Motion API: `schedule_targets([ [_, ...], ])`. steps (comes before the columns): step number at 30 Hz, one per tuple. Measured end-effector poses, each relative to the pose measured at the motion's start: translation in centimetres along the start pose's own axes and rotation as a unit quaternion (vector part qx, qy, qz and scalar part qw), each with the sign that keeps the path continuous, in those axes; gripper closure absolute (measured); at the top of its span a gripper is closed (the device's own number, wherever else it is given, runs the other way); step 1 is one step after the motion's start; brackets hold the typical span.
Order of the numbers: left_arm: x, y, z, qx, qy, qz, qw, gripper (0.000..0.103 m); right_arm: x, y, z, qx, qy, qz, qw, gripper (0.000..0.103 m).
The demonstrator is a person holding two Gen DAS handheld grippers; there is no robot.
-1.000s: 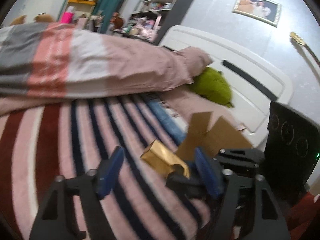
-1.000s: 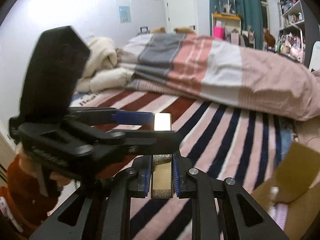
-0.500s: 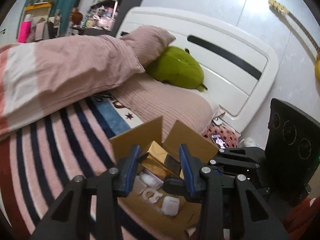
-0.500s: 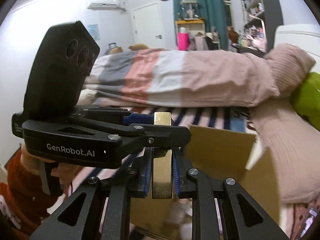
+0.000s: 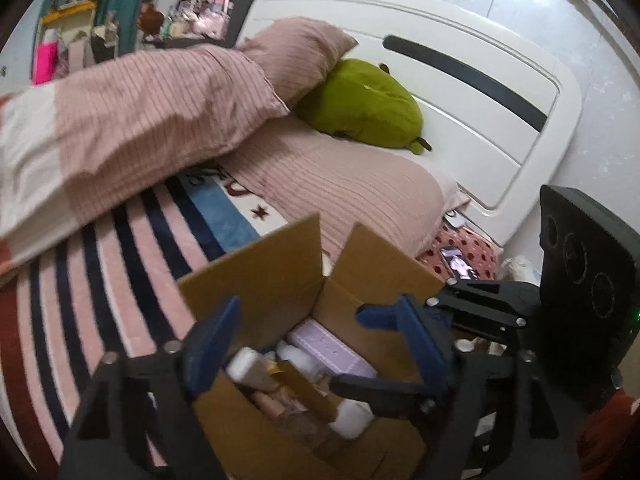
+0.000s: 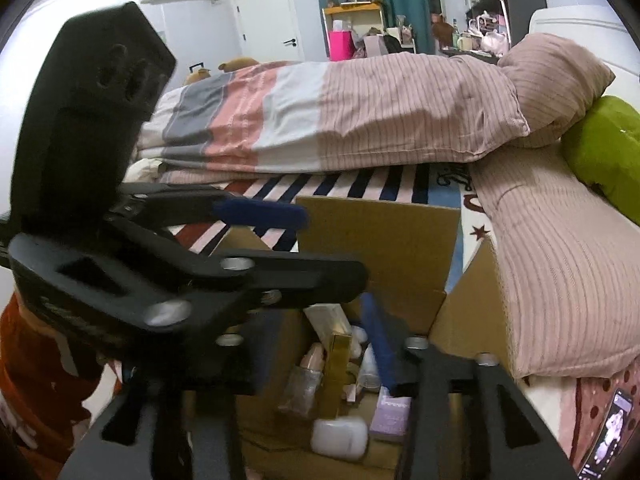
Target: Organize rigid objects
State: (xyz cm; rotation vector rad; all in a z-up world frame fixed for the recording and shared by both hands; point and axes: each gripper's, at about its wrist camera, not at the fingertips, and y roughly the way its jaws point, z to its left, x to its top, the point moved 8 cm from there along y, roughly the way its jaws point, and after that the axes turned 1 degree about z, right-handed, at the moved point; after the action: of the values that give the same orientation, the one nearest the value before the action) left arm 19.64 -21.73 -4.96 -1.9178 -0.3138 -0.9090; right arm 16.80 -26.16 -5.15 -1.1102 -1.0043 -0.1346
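An open cardboard box [image 5: 280, 280] stands on the striped bed; it also shows in the right wrist view [image 6: 400, 240]. It holds several small items: a lilac box [image 5: 332, 348], white bottles [image 5: 248, 364], a white case [image 6: 340, 438]. A gold box [image 6: 338, 360] stands loose inside the box, free of both grippers. My left gripper [image 5: 316, 340] is open above the box. My right gripper [image 6: 320, 360] is open over the box, its left finger hidden behind the left gripper's body.
A pink striped duvet [image 5: 140, 120] and pillow [image 5: 340, 184] lie behind the box. A green plush [image 5: 360, 104] rests against the white headboard [image 5: 480, 120]. A phone [image 6: 612, 432] lies on a dotted cloth at the right.
Both grippers moved over the cardboard box. The right gripper opened and let go of the gold box, which now stands inside the box. The left gripper opened wider.
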Motion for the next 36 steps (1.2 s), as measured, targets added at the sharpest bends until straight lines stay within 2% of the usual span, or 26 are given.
schedule_targets([
  [2, -0.1, -0.9, 0.2, 0.016, 0.000, -0.008, 0.9998, 0.020, 0.0, -0.2, 0.2, -0.003, -0.007, -0.002, 1.000, 0.055],
  [3, -0.2, -1.5, 0.4, 0.029, -0.002, -0.014, 0.9995, 0.016, 0.0, -0.4, 0.5, 0.001, -0.007, -0.004, 1.000, 0.050],
  [6, -0.5, -3.8, 1.1, 0.082, -0.003, -0.038, 0.9958, 0.014, 0.2, -1.2, 1.0, 0.005, -0.015, -0.019, 1.000, 0.032],
  [9, -1.1, -6.0, 2.1, 0.124, -0.017, -0.061, 0.9902, 0.013, 0.3, -1.9, 1.6, 0.003, -0.031, -0.033, 0.999, 0.029],
  [12, -2.2, -8.6, 3.4, 0.171, -0.035, -0.084, 0.9811, 0.013, 0.3, -2.7, 2.3, 0.013, -0.041, -0.056, 0.998, 0.016],
  [16, -3.8, -11.6, 5.4, 0.224, -0.062, -0.114, 0.9659, 0.013, 0.3, -3.3, 3.4, 0.024, -0.056, -0.077, 0.995, 0.015],
  [17, -4.3, -12.3, 6.2, 0.235, -0.075, -0.119, 0.9619, 0.013, 0.4, -3.3, 3.5, 0.024, -0.059, -0.080, 0.995, 0.012],
  [19, -5.3, -13.1, 7.1, 0.245, -0.094, -0.121, 0.9574, 0.013, 0.4, -3.4, 3.9, 0.029, -0.064, -0.083, 0.994, 0.007],
  [24, -7.4, -14.3, 8.9, 0.264, -0.120, -0.121, 0.9494, 0.013, 0.3, -3.2, 4.3, 0.037, -0.062, -0.084, 0.994, 0.007],
  [36, -8.6, -15.1, 9.4, 0.274, -0.129, -0.115, 0.9460, 0.013, 0.3, -3.0, 4.9, 0.044, -0.054, -0.082, 0.994, 0.007],
])
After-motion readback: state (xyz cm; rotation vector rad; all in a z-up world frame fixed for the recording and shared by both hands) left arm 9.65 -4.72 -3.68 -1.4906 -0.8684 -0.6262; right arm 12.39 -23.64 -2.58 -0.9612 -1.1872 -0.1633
